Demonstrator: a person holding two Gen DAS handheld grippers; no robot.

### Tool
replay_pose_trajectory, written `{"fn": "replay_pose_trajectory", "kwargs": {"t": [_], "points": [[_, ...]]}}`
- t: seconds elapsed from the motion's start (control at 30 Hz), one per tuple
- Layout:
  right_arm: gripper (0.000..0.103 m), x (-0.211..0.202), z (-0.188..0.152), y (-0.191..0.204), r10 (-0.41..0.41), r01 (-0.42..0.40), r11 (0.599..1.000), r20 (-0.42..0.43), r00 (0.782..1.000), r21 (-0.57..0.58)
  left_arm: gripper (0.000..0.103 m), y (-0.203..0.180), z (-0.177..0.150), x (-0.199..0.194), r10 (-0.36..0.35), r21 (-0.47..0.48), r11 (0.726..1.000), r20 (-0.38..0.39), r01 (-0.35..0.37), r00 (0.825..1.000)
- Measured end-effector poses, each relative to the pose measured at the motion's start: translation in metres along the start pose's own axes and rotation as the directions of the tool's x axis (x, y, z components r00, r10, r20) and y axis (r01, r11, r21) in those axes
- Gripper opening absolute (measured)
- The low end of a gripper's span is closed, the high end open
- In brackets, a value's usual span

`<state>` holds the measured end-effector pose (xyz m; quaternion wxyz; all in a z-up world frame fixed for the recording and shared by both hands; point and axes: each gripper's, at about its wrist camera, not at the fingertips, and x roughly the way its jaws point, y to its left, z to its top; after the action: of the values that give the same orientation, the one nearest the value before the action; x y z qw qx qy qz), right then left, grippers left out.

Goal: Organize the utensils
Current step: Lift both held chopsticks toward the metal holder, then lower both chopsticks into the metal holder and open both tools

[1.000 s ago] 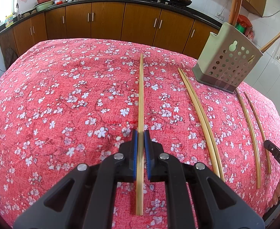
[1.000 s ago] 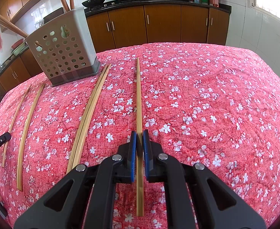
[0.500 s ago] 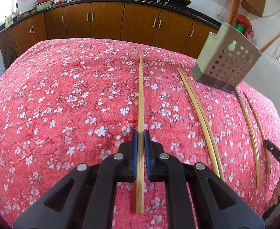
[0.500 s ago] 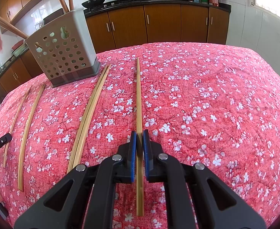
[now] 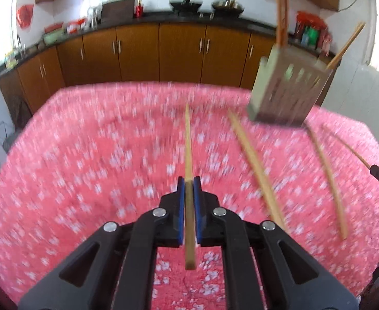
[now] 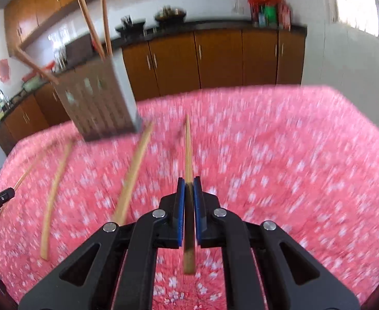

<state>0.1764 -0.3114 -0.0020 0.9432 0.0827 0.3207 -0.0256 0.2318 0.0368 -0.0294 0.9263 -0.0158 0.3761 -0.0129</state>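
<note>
The left gripper (image 5: pixel 189 180) was clamped on one chopstick (image 5: pixel 188 139), its blue fingers (image 5: pixel 180 201) pressed against both sides of the stick, which pointed toward twelve o'clock over the table's red floral cloth (image 5: pixel 86 170). The right gripper (image 6: pixel 189 180) gripped a second chopstick (image 6: pixel 188 144) in the same way, fingers closed on it. Both views were blurred, and both sticks looked clear of the cloth.

The perforated utensil holder (image 5: pixel 285 95) stood at about one o'clock in the left view and at eleven o'clock in the right view, with a few chopsticks already standing in it. So the job appeared partly done. A pair of chopsticks (image 5: pixel 256 168) lay side by side on the cloth, with two single ones (image 5: pixel 329 180) beyond them toward three o'clock. Counting the two held, six sticks seemingly remained to go into the holder.
</note>
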Motion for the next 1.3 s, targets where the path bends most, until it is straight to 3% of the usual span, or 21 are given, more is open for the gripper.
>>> {"fn": "replay_pose_trajectory", "kwargs": {"t": [0.1,0.27,0.5,0.7,0.87,1.03,1.17,1.3], "points": [[0.008,-0.024,0.022,0.003,0.008,-0.007,1.0,0.104,0.995,-0.003,0.008,-0.001,0.022,-0.031,-0.015,0.0,1.0,0.097,0.015,0.995],[0.008,-0.046,0.051,0.009,0.02,-0.016,1.0,0.205,0.978,-0.019,0.008,-0.003,0.066,-0.071,-0.063,-0.018,0.997,0.228,0.068,0.972],[0.008,-0.06,0.074,0.01,0.08,-0.083,0.997,0.231,0.97,0.003,0.008,-0.016,0.099,-0.091,-0.134,0.012,0.991,0.27,0.135,0.954],[0.008,-0.089,0.099,0.024,0.187,-0.19,0.982,0.306,0.934,-0.021,0.008,-0.025,0.114,-0.115,-0.19,0.032,0.981,0.324,0.19,0.927],[0.008,-0.112,0.127,0.048,0.27,-0.268,0.961,0.401,0.875,-0.062,0.008,-0.046,0.137,-0.136,-0.233,0.047,0.971,0.422,0.236,0.876],[0.008,-0.112,0.149,0.075,0.269,-0.244,0.963,0.474,0.838,-0.115,0.008,-0.078,0.168,-0.148,-0.23,0.071,0.971,0.544,0.229,0.807],[0.008,-0.084,0.166,0.09,0.243,-0.202,0.97,0.472,0.848,-0.136,0.008,-0.094,0.193,-0.136,-0.185,0.047,0.979,0.606,0.198,0.774],[0.008,-0.053,0.172,0.094,0.217,-0.178,0.975,0.427,0.878,-0.13,0.008,-0.101,0.205,-0.108,-0.168,0.011,0.979,0.604,0.203,0.779]]}}
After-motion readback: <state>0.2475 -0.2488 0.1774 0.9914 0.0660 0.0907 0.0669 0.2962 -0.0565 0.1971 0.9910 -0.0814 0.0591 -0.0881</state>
